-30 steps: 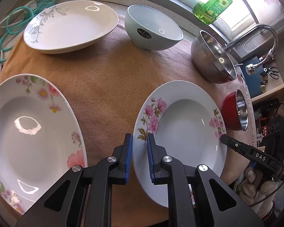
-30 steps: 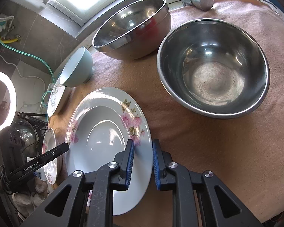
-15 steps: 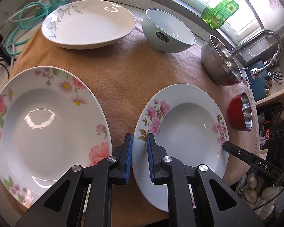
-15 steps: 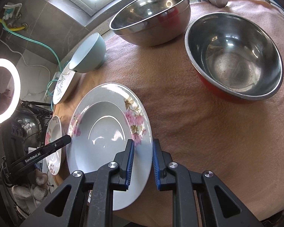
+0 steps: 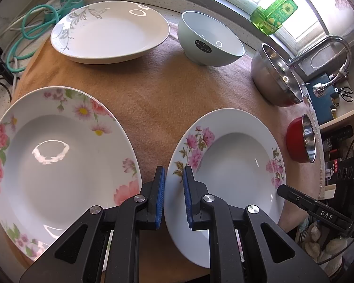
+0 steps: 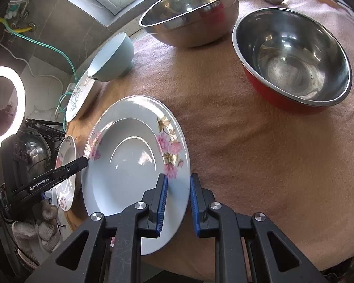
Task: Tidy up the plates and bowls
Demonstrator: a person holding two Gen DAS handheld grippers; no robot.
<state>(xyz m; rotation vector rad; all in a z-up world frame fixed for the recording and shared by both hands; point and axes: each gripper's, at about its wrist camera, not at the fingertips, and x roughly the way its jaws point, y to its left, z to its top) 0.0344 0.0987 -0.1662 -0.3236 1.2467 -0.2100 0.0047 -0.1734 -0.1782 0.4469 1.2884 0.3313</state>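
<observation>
Both grippers clamp one flowered plate (image 5: 226, 165) near the worktop's front edge: the left gripper (image 5: 174, 197) holds its left rim, the right gripper (image 6: 178, 202) its right rim, jaws narrow.

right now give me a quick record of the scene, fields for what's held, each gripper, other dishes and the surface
held: small flowered plate, gripped on opposite rims by both grippers
left gripper: shut on the plate's rim
right gripper: shut on the plate's other rim
plates: large flowered plate beside it; leaf-pattern plate at the back
bowls: pale green bowl, steel bowl, red bowl
surface: brown cloth
</observation>
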